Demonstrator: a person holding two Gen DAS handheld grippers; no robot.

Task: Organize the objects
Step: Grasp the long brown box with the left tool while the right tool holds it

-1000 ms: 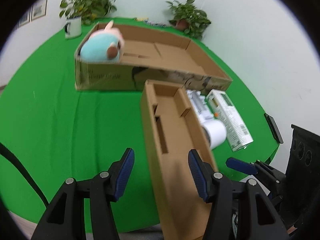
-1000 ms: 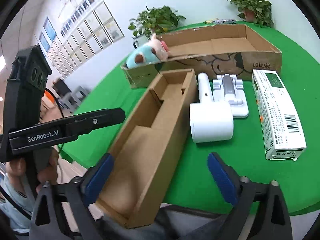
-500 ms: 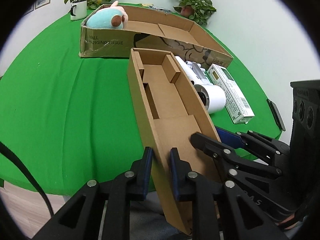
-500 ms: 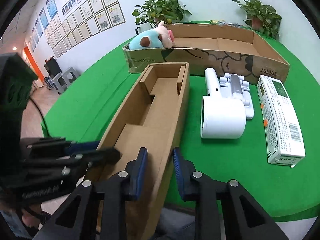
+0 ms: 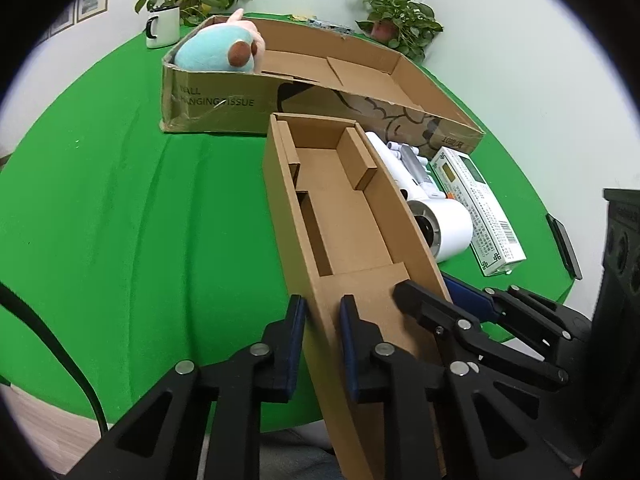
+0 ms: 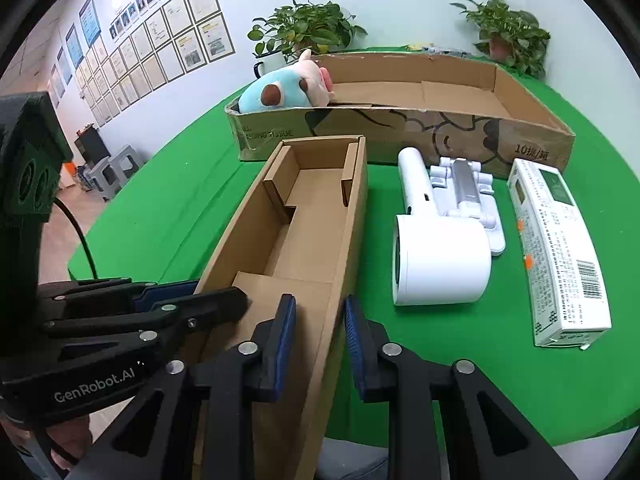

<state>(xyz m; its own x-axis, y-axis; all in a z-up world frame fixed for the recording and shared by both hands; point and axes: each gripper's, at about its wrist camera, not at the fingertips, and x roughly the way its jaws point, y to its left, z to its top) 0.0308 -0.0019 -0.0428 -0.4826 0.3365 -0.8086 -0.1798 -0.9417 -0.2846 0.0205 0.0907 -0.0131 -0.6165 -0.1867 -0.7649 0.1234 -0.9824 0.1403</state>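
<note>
A long narrow open cardboard box [image 5: 344, 216] lies lengthwise on the green table, its near end over the front edge; it also shows in the right wrist view [image 6: 308, 236]. My left gripper [image 5: 322, 340] is shut on the box's left wall near that end. My right gripper [image 6: 320, 332] is shut on its right wall, and shows at the right of the left wrist view [image 5: 424, 296]. A white handheld appliance [image 6: 440, 256] and a white carton [image 6: 560, 248] lie to the right of the box.
A big shallow cardboard box [image 6: 440, 120] stands behind, with a blue and pink plush toy [image 6: 288, 88] in its left end. Two potted plants [image 6: 304, 32] and a white mug [image 5: 162, 26] stand at the table's back. A dark phone [image 5: 564, 246] lies at the right edge.
Both grippers were open a second ago. They closed on the narrow box's two side walls near its front end and still hold them.
</note>
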